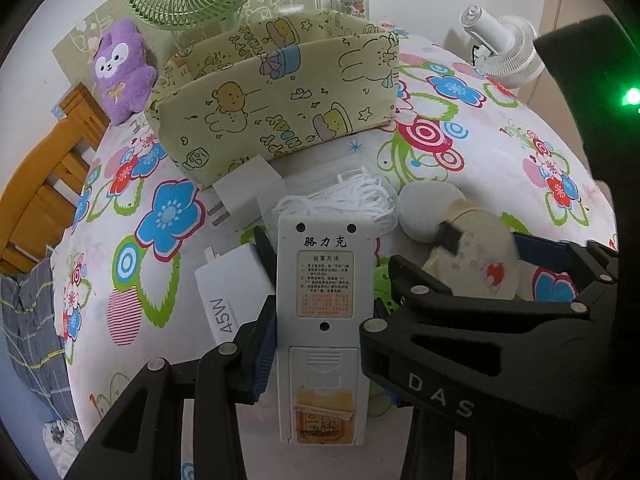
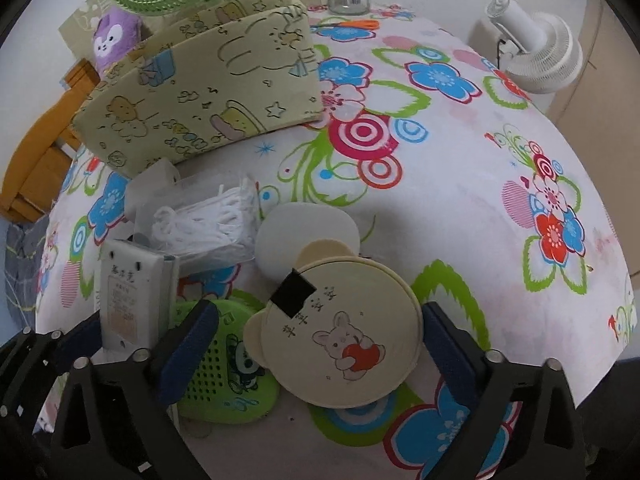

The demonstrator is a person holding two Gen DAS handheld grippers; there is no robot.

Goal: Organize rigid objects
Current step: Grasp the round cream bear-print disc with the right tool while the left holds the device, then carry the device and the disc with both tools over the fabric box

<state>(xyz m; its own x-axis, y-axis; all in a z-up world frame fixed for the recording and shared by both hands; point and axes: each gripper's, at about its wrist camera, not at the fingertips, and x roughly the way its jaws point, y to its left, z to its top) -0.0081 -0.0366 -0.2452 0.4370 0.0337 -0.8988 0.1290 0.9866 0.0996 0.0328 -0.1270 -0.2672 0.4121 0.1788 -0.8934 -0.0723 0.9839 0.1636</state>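
Gripping the white remote [image 1: 322,320] between their pads, the left tongs [image 1: 316,320] hold it lengthwise, pointing toward the yellow fabric box [image 1: 276,92] ahead. The right tongs [image 2: 320,340] stand apart on either side of the cream bear-shaped case [image 2: 344,340], which lies between them on the flowered surface [image 2: 460,184], apparently untouched.

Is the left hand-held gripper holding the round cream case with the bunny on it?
No, the left hand-held gripper is shut on the white remote; the cream case lies beside it.
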